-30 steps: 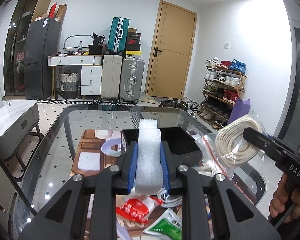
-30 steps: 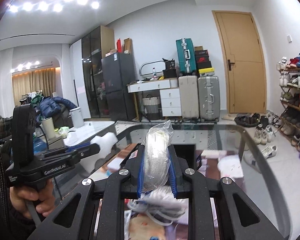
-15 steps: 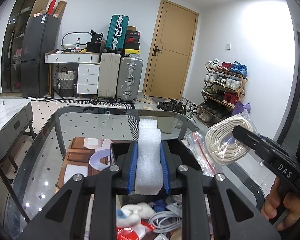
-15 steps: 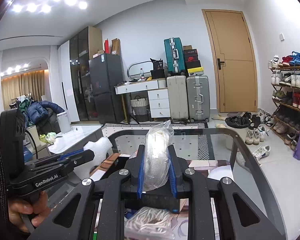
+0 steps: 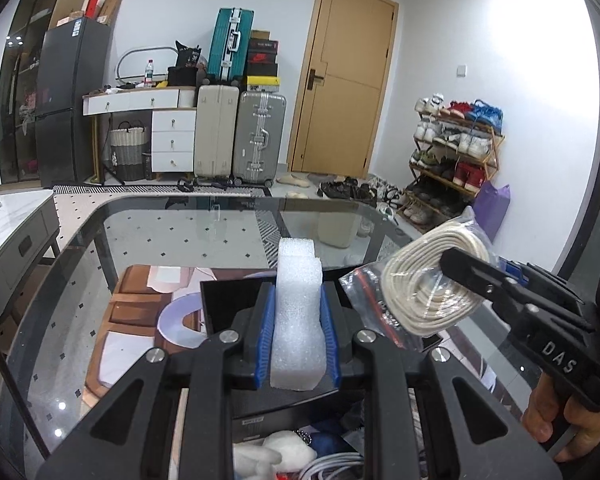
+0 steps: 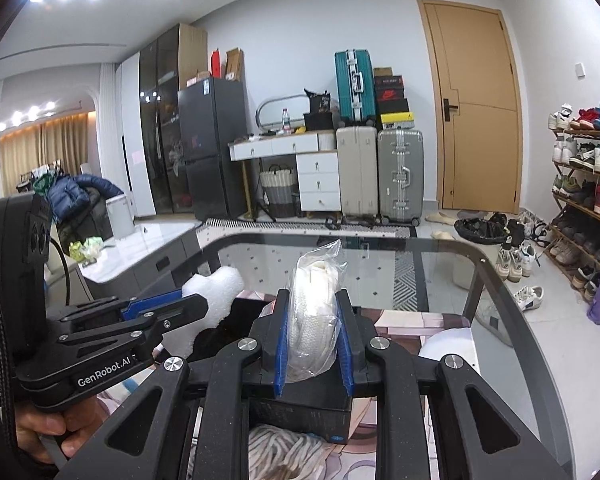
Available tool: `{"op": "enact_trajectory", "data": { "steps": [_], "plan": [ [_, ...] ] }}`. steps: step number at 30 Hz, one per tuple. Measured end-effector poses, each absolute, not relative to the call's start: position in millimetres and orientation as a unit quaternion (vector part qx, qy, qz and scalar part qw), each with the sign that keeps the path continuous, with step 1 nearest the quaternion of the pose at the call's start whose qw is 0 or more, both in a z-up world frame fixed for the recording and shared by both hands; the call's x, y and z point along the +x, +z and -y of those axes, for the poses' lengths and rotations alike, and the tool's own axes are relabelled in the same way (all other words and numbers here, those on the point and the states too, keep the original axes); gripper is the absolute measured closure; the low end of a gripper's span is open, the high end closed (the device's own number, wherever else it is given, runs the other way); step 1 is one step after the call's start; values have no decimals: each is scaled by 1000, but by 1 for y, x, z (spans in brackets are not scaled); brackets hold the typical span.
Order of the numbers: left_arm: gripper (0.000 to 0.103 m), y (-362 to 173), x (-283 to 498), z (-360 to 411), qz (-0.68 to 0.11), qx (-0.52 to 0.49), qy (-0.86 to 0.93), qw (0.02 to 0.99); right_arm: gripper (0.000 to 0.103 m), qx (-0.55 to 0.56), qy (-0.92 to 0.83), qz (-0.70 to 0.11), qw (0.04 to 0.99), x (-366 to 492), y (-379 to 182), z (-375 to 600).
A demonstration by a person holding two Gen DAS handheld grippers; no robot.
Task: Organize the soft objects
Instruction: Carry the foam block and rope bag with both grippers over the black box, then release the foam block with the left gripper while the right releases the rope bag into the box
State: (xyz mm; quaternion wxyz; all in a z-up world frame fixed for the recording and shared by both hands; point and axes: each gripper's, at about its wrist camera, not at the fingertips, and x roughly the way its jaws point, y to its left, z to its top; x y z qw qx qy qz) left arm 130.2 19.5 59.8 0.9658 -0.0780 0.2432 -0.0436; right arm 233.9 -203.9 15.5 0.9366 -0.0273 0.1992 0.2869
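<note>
Both grippers have risen off the clutter toward the black box (image 5: 236,304): left gripper (image 5: 298,336) clamps foam (image 5: 298,312), right gripper (image 6: 314,344) clamps bagged rope (image 6: 314,320); drop-off looks next

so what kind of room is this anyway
Most likely a lived-in home, near the entryway: a shoe rack full of shoes stands beside a wooden door, with suitcases and a fridge along the wall.
</note>
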Motion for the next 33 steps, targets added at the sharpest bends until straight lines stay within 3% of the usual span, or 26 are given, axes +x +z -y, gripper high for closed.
{"op": "enact_trajectory", "data": {
  "steps": [20, 33],
  "plan": [
    [82, 35, 147, -3, -301, -47, -39, 952, 83, -92, 290, -270, 914, 268, -37, 177],
    [82, 34, 144, -8, -302, -47, -37, 951, 83, -55, 287, -319, 901, 263, -42, 186]
  ]
}}
